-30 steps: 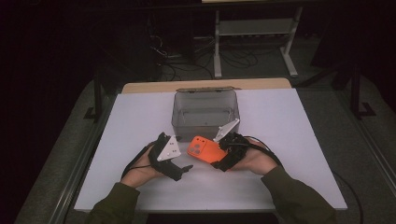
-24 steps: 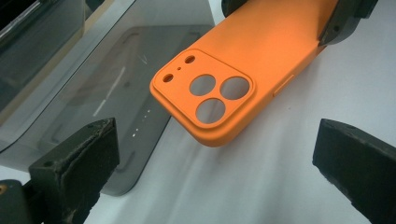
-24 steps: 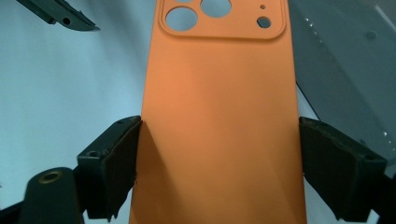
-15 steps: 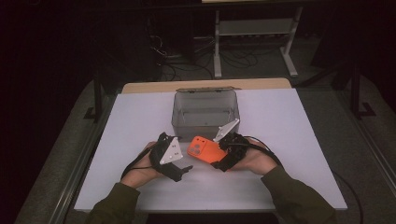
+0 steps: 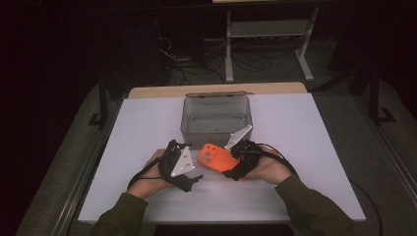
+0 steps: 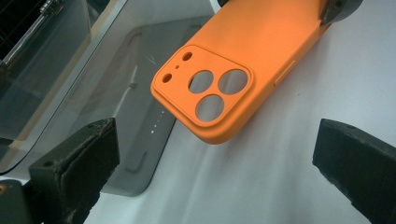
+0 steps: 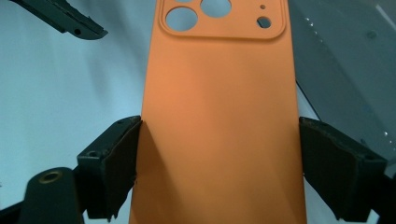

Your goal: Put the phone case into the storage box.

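I have the right gripper [image 5: 235, 164] clamped across the orange phone case [image 5: 215, 157] just before the grey box [image 5: 216, 118] (left gripper [image 5: 189, 178] jaws apart, empty).

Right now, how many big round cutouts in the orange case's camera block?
3. On the orange phone case, the big round cutouts cluster in a triangle in the raised camera block, at the end away from the right tongs. Smaller holes sit beside them.
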Demonstrator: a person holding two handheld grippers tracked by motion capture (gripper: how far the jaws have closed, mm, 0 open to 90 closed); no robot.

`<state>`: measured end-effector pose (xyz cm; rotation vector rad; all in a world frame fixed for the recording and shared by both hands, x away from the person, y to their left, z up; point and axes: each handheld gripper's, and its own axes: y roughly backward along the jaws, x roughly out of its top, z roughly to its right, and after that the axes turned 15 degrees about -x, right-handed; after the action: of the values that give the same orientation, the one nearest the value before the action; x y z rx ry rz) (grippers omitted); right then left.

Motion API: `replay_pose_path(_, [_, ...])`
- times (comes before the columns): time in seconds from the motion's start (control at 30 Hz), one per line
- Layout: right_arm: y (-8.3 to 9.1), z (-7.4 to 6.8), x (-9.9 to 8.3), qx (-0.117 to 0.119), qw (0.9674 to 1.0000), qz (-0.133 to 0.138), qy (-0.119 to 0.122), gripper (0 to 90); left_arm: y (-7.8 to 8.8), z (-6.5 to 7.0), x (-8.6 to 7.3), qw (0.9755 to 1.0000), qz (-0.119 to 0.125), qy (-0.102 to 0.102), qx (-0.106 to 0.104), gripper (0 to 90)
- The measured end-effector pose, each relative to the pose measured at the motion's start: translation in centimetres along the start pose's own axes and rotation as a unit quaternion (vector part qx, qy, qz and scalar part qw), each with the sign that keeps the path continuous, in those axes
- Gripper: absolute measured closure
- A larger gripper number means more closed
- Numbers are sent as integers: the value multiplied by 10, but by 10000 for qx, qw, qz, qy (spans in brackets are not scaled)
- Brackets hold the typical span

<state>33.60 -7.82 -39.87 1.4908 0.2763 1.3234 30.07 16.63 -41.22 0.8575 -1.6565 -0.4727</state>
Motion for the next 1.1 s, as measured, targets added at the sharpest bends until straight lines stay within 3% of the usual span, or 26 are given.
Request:
replay_pose_path(0.6, [0,-1,0,5,10000,-8,-5,157,-2,5,2,9983,-259,-475,201,0])
replay_pose_path(1.1, [-1,-1,0,6,10000,-14,-27,157,-3,9,4,9940,-374,-923,457,0])
